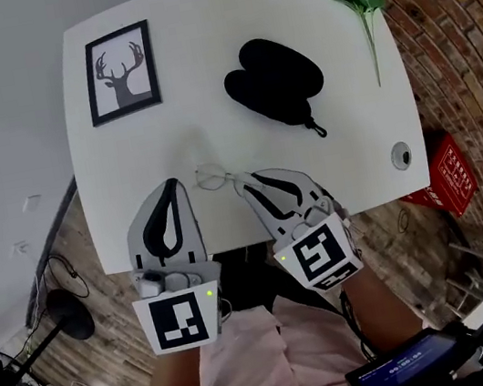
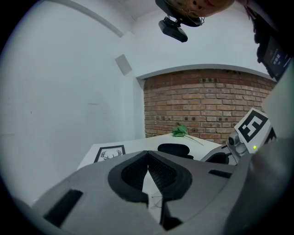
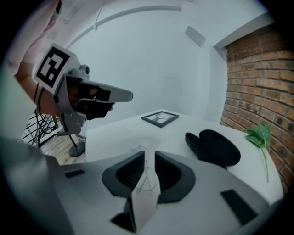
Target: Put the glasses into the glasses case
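Looking light and easy to bend, the thin wire-rimmed glasses (image 1: 212, 177) need a soft pinch on the frame, while the grey right gripper (image 1: 248, 180) waits with jaws apart and the grey left gripper (image 1: 171, 184) is closed on nothing.

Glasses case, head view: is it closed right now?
No, the glasses case lies open on the table, both halves spread apart, and the glasses lie outside it.

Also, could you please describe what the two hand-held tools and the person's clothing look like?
Both the left tool and right tool have pale grey shells with black ribbed pads lining curved jaws. Each carries a white cube printed with black square markers. The person wears pink clothing.
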`<state>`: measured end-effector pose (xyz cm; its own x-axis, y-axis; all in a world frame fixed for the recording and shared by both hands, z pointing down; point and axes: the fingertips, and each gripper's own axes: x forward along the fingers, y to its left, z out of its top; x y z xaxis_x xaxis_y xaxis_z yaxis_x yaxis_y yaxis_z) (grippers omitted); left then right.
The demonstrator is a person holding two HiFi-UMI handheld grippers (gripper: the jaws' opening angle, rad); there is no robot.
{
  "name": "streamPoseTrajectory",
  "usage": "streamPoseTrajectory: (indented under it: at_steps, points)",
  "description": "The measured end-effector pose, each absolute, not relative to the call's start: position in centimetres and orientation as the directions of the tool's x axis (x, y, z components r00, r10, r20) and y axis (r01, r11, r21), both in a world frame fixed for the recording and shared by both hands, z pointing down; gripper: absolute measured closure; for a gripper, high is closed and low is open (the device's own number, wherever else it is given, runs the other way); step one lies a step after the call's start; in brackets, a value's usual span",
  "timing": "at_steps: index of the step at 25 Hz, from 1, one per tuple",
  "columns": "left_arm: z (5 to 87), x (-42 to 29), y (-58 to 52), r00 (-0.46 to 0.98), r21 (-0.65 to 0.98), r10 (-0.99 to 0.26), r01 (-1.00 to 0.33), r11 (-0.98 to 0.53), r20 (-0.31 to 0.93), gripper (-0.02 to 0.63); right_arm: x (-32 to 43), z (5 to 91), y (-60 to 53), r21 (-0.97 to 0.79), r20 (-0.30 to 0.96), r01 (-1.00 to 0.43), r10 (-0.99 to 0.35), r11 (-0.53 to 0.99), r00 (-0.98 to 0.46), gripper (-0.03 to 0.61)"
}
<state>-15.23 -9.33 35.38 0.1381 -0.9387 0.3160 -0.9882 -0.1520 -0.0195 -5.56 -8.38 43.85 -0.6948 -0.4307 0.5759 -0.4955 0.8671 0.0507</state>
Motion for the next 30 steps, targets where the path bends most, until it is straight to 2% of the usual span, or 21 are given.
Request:
streamPoseTrajectory:
  at_steps: [10,30]
  points:
    - [39.1,-15.0,-9.8,0.154,0.008,-0.910,-0.987,-0.163,0.386,0.609,-5.2,48.3,-7.4,0.051,0.669,-0.443,-0.360,0.895,-0.651,0.509]
    - [39.9,-15.9,-11.0,0.163,0.030,-0.904,-0.986,-0.164,0.396,0.609,-5.8,50.3,-8.3,0.042,0.739,-0.427,-0.316,0.903,-0.595,0.549]
